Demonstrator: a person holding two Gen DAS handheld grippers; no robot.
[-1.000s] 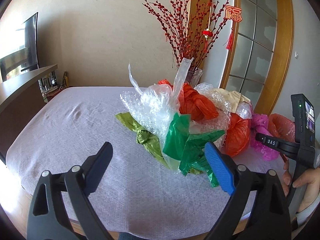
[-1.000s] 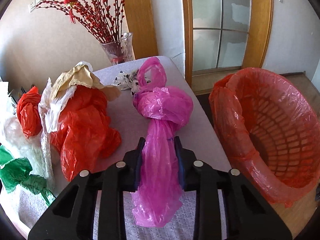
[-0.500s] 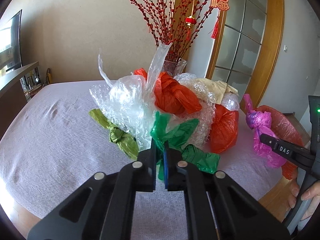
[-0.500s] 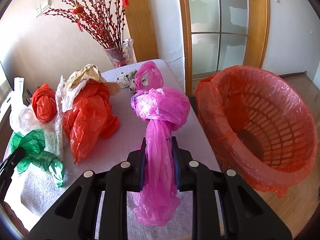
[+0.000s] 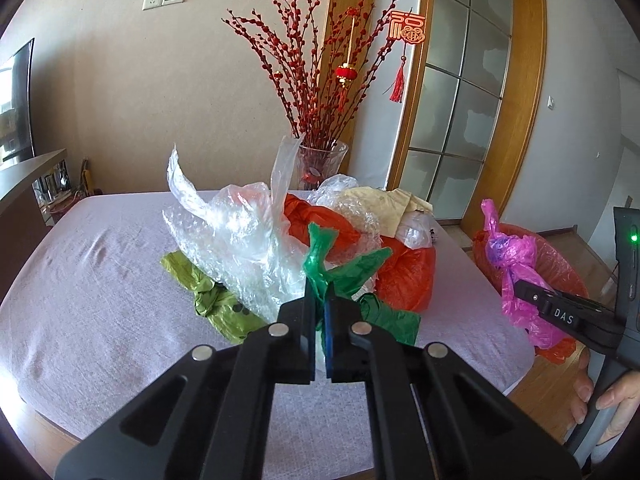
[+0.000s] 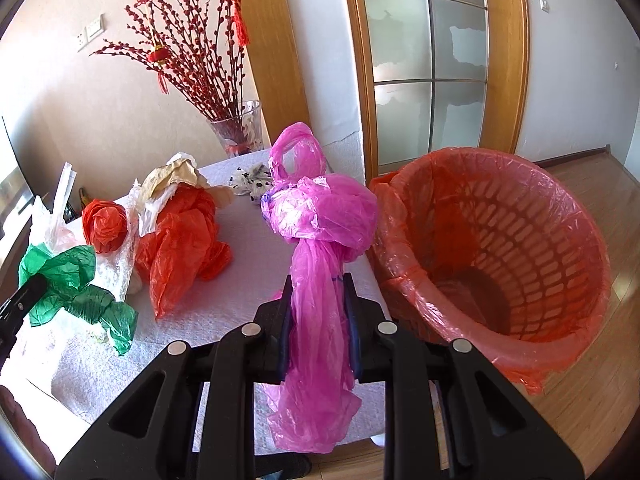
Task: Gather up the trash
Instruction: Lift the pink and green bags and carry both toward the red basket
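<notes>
My left gripper (image 5: 319,300) is shut on the green plastic bag (image 5: 344,270), lifted a little at the front of the trash pile. My right gripper (image 6: 318,292) is shut on the knotted pink plastic bag (image 6: 320,216) and holds it above the table's right edge, beside the red basket (image 6: 560,320) lined with a red bag. The pink bag (image 5: 516,264) and basket (image 5: 560,264) also show at the right in the left wrist view. The green bag (image 6: 76,284) shows at the left in the right wrist view.
On the cloth-covered table (image 5: 100,280) lie clear bubble wrap (image 5: 240,240), an olive bag (image 5: 208,300), red bags (image 6: 180,240), beige paper (image 6: 172,176) and a spotted scrap (image 6: 250,182). A glass vase (image 5: 320,164) with red branches stands behind. The basket stands on the wooden floor.
My left gripper has closed on the green bag and raised it slightly. My right gripper has lifted the pink bag and carried it toward the basket.
</notes>
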